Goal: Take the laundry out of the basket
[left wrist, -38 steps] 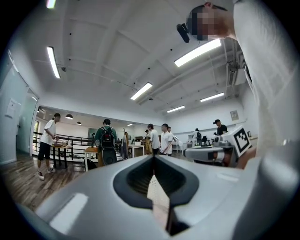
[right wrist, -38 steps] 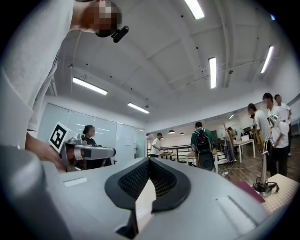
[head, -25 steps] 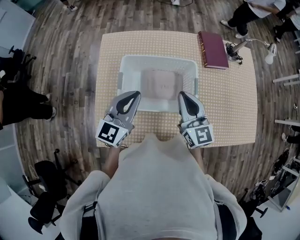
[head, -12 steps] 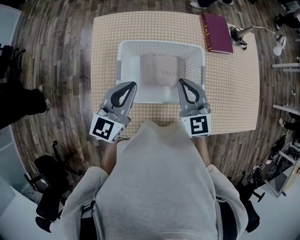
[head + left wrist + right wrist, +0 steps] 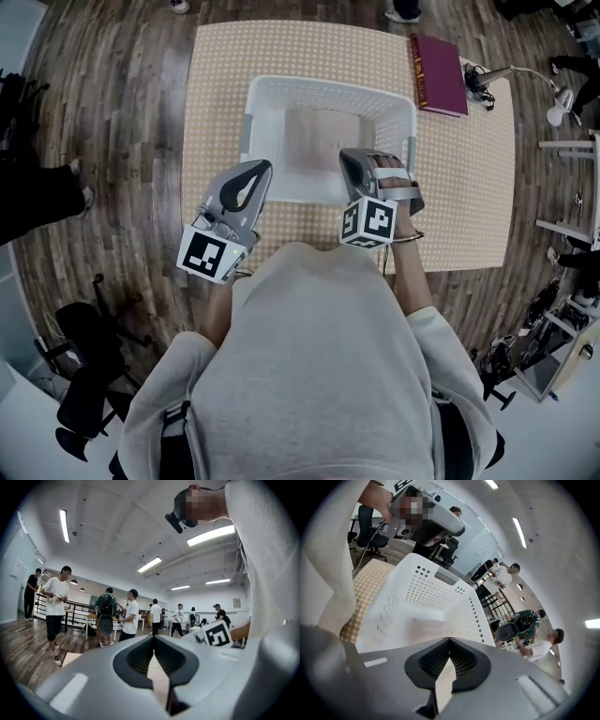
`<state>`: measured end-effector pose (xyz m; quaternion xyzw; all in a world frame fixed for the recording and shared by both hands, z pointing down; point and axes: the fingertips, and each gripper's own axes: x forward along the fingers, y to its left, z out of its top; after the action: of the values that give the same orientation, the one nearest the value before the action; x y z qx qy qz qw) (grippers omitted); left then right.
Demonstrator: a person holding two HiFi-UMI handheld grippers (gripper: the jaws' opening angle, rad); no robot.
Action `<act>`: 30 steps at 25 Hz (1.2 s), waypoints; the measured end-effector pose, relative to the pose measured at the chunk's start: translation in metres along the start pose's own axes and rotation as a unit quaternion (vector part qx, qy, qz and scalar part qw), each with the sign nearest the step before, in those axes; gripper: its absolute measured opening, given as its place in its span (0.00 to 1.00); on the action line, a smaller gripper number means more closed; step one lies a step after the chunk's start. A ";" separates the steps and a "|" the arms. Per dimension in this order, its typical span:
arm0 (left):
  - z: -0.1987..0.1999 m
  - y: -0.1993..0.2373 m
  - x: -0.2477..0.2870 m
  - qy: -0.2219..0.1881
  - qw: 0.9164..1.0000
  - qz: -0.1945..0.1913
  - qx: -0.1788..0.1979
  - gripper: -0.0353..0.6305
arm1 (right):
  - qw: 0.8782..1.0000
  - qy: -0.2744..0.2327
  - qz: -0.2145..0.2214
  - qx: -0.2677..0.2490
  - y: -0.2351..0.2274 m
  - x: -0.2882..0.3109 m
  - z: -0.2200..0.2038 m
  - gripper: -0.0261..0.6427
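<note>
**Nothing out yet**

The surface (image 5: 216, 103) carries a white basket (image 5: 328, 86) at its middle, nearer the far edge. The laundry (image 5: 323, 141), a pale folded piece, lies flat on the basket's bottom, untouched. The right gripper (image 5: 352, 156) tips down over the near rim, jaws together and empty. The left gripper (image 5: 260, 169) hovers beside the basket's near left corner, jaws also together, empty. The whole task seems left: open, reach in, grasp, lift.
</note>
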<state>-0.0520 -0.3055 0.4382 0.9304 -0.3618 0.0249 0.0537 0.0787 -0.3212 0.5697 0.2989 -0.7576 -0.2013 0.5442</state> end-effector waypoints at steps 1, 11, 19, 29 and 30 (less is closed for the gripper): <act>0.000 0.000 -0.002 -0.002 1.000 0.002 -0.001 0.06 | 1.000 0.001 0.017 0.010 0.003 0.005 0.000 0.04; -0.001 0.015 -0.020 -0.014 0.999 0.031 -0.013 0.06 | 0.958 0.097 0.270 0.007 0.076 0.095 -0.027 0.93; -0.002 0.042 -0.041 -0.018 0.997 0.070 -0.023 0.06 | 0.956 0.145 0.254 0.009 0.090 0.148 -0.051 0.93; -0.008 0.046 -0.033 -0.013 0.997 0.066 -0.029 0.06 | 0.955 0.147 0.258 -0.012 0.112 0.159 -0.054 0.93; -0.009 0.044 -0.031 -0.013 0.997 0.064 -0.029 0.06 | 0.954 0.140 0.265 -0.009 0.112 0.160 -0.055 0.93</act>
<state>-0.1045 -0.3165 0.4477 0.9038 -0.4213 0.0058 0.0744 0.0675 -0.3448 0.7709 0.1079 -0.7237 -0.0128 0.6815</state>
